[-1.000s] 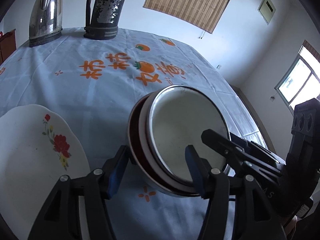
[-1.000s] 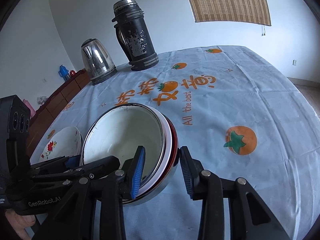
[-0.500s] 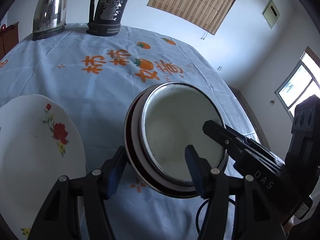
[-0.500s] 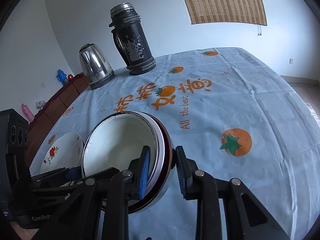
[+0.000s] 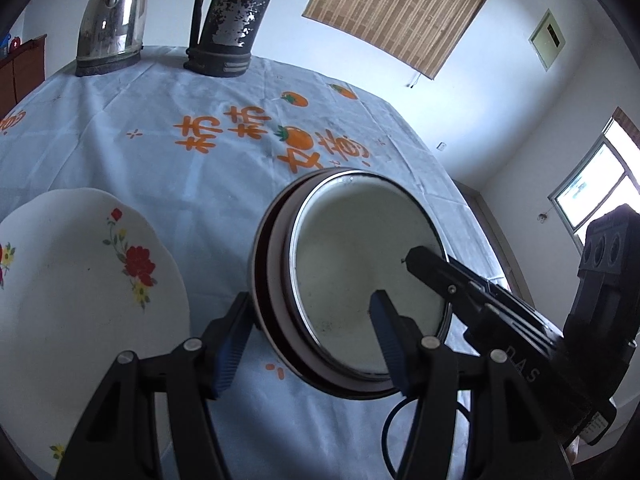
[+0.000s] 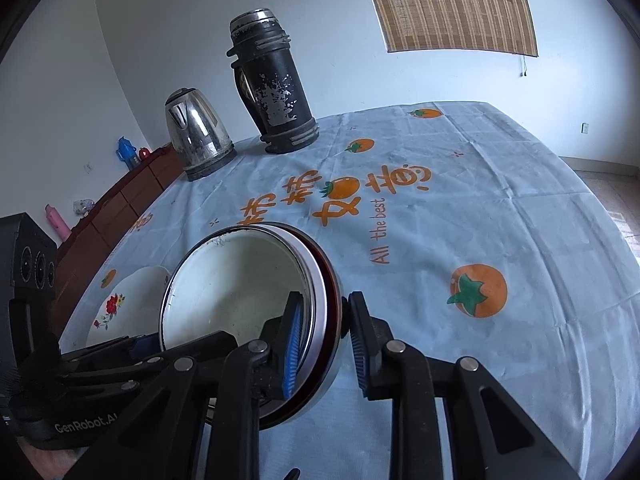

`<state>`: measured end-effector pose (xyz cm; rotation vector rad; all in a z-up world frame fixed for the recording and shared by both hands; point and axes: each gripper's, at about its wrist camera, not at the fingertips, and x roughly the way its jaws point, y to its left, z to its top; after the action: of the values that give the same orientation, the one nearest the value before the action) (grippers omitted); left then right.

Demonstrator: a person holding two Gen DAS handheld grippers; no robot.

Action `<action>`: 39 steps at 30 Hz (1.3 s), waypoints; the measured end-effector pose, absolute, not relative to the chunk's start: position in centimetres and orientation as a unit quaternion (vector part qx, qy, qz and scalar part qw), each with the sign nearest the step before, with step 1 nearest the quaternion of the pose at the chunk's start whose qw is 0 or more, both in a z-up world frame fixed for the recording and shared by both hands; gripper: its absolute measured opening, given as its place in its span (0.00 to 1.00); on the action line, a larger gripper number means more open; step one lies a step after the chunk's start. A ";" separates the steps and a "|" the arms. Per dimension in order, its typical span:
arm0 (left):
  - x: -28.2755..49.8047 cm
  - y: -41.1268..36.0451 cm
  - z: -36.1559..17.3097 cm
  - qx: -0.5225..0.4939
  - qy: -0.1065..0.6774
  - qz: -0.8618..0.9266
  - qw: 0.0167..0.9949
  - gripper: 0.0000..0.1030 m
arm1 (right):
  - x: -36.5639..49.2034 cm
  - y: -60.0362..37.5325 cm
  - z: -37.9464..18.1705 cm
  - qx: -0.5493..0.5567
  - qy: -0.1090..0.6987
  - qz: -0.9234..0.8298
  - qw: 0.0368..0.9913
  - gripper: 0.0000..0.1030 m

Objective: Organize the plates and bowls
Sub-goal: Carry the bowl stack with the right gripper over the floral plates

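Observation:
A stack of nested bowls (image 5: 360, 280), white enamel inside with a dark red rim, is tilted and held off the blue tablecloth. My left gripper (image 5: 310, 344) is shut on its near-left rim, one finger inside and one outside. My right gripper (image 6: 324, 344) is shut on the opposite rim of the bowl stack (image 6: 240, 292); its black fingers show in the left wrist view (image 5: 460, 280). A white flowered plate (image 5: 80, 280) lies on the table to the left, and also shows in the right wrist view (image 6: 120, 300).
A steel kettle (image 5: 110, 16) and a tall black thermos (image 5: 228, 20) stand at the table's far edge. A brown cabinet (image 6: 112, 216) lines the left wall. The table edge drops to the floor on the right (image 6: 612, 184).
Both grippers have lifted the bowl stack higher off the cloth and tilted it. The right gripper's fingers have closed tighter on the rim.

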<state>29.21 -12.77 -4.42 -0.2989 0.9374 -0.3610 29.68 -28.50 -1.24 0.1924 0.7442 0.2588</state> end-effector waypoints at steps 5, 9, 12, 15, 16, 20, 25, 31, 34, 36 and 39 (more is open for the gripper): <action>28.6 -12.7 -3.9 -0.134 0.443 -0.168 0.870 0.57 | 29.7 -28.4 -0.8 0.092 0.364 0.126 0.918 0.24; 28.0 -11.7 -3.3 -0.137 0.433 -0.159 0.877 0.57 | 29.6 -27.6 -0.4 0.087 0.365 0.133 0.917 0.24; 27.5 -10.8 -2.5 -0.134 0.420 -0.148 0.886 0.57 | 29.5 -26.9 -0.3 0.089 0.369 0.144 0.914 0.24; 27.0 -9.8 -2.0 -0.136 0.410 -0.137 0.891 0.57 | 29.5 -25.7 -0.1 0.083 0.370 0.151 0.913 0.24; 26.9 -9.4 -1.9 -0.138 0.407 -0.134 0.893 0.57 | 29.5 -25.4 0.0 0.082 0.370 0.154 0.913 0.24; 26.4 -8.1 -1.7 -0.147 0.402 -0.126 0.895 0.57 | 29.2 -24.1 0.6 0.075 0.365 0.163 0.913 0.24; 25.7 -6.7 -1.2 -0.151 0.393 -0.112 0.900 0.57 | 29.2 -22.6 1.5 0.068 0.360 0.176 0.914 0.24; 25.0 -4.3 -0.9 -0.159 0.392 -0.093 0.901 0.57 | 28.7 -19.9 2.8 0.052 0.349 0.199 0.914 0.24; 24.5 -3.1 -0.5 -0.163 0.388 -0.082 0.903 0.57 | 28.7 -18.7 3.1 0.049 0.347 0.210 0.913 0.24; 24.2 -2.3 -0.3 -0.165 0.385 -0.075 0.905 0.57 | 28.7 -17.9 3.1 0.047 0.348 0.217 0.911 0.24; 24.1 -1.4 0.1 -0.167 0.380 -0.067 0.907 0.57 | 28.7 -16.9 3.2 0.043 0.349 0.225 0.909 0.24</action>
<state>24.09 -1.38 0.06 -0.3456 0.7853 -0.1378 28.66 -16.91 3.20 0.0890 0.7195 0.4641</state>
